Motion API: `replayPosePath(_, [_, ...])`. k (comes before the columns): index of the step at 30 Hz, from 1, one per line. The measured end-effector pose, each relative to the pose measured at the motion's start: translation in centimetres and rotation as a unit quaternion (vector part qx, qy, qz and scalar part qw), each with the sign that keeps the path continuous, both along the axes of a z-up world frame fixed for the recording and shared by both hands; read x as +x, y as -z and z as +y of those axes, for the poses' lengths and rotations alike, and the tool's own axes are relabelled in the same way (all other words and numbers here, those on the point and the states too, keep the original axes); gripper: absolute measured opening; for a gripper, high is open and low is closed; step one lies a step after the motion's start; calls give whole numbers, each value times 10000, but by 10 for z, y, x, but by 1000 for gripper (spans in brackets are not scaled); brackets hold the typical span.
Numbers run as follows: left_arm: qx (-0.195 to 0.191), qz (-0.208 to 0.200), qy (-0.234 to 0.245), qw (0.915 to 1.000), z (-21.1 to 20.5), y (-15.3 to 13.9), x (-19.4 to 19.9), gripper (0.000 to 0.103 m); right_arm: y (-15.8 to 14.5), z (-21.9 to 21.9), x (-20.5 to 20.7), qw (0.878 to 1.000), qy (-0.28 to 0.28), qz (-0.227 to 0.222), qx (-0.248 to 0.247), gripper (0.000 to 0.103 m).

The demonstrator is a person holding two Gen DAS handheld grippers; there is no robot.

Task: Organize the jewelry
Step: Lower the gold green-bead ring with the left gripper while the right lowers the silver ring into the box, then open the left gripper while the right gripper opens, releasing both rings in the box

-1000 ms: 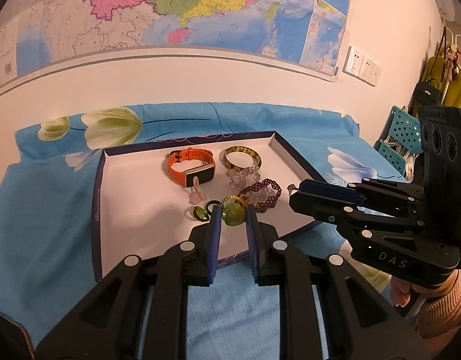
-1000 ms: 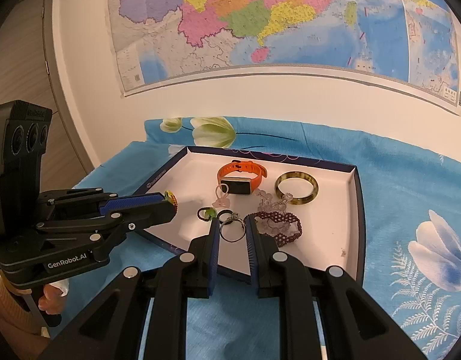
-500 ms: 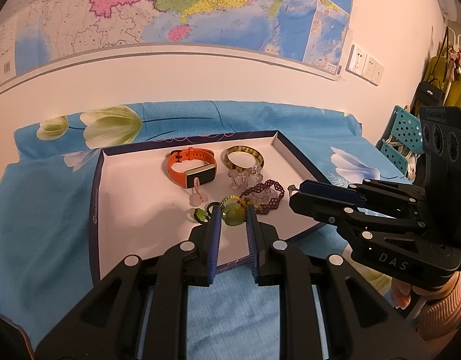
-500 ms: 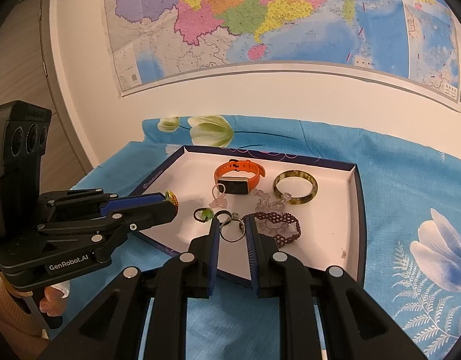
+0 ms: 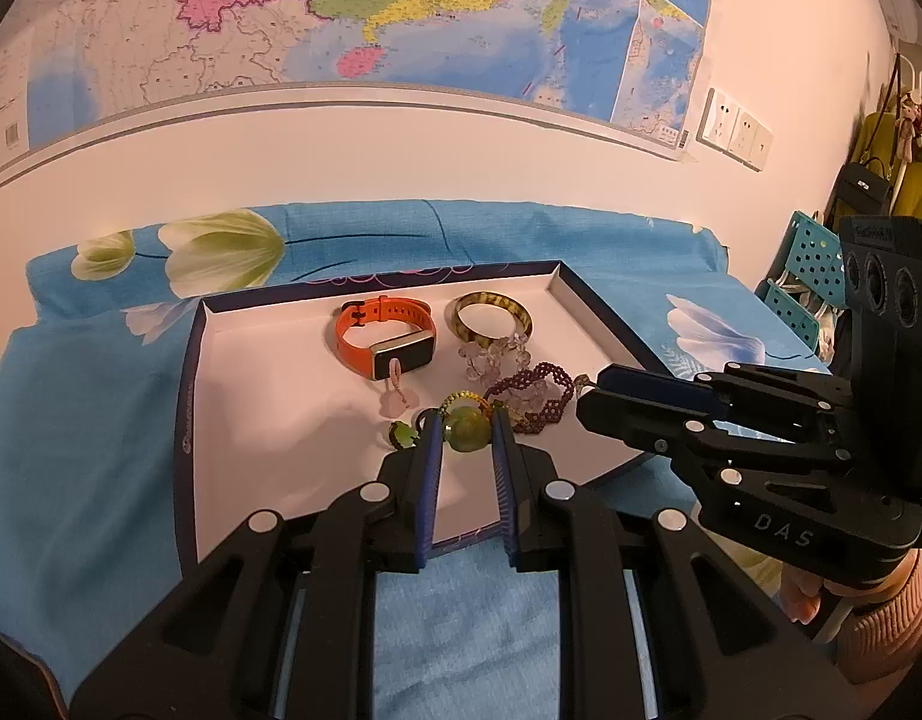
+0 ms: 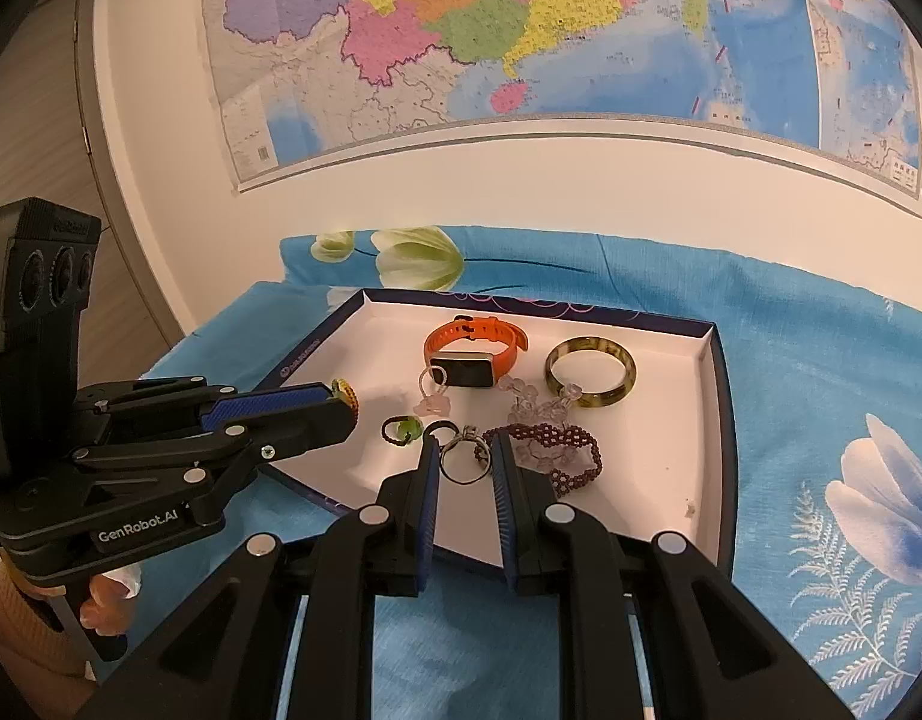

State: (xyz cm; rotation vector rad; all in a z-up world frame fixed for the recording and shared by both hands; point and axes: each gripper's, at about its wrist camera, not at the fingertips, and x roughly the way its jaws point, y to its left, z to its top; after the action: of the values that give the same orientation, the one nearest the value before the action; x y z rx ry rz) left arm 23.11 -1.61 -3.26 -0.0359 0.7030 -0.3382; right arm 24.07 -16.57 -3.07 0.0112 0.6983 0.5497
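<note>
A shallow white tray with a dark blue rim (image 5: 188, 384) (image 6: 716, 396) lies on the blue flowered cloth. In it are an orange smart band (image 5: 384, 336) (image 6: 473, 351), an amber bangle (image 5: 491, 318) (image 6: 590, 372), a clear crystal bracelet (image 5: 494, 354) (image 6: 539, 399), a maroon beaded bracelet (image 5: 530, 399) (image 6: 551, 450) and a small green bead ring (image 5: 403, 433) (image 6: 403, 429). My left gripper (image 5: 466, 429) is shut on a green bead with a beaded loop (image 5: 467, 426), held above the tray's front. My right gripper (image 6: 466, 456) is shut on a thin silver ring (image 6: 464, 459).
A wall with a large map (image 5: 341, 30) stands behind the cloth-covered surface. A small pink charm (image 5: 395, 399) lies by the orange band. Teal perforated crates (image 5: 812, 276) and hanging clothes stand at the far right. A wooden door (image 6: 53, 120) is at the left.
Both grippers have drawn back slightly from the tray, each keeping its piece. The jewelry in the tray has not moved.
</note>
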Motion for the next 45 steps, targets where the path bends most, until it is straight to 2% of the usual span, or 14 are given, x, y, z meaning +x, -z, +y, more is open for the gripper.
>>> replayPosePath(45, [92, 213, -130, 9996, -3, 14, 20, 17, 12, 6, 20, 9995, 92, 275, -123, 16])
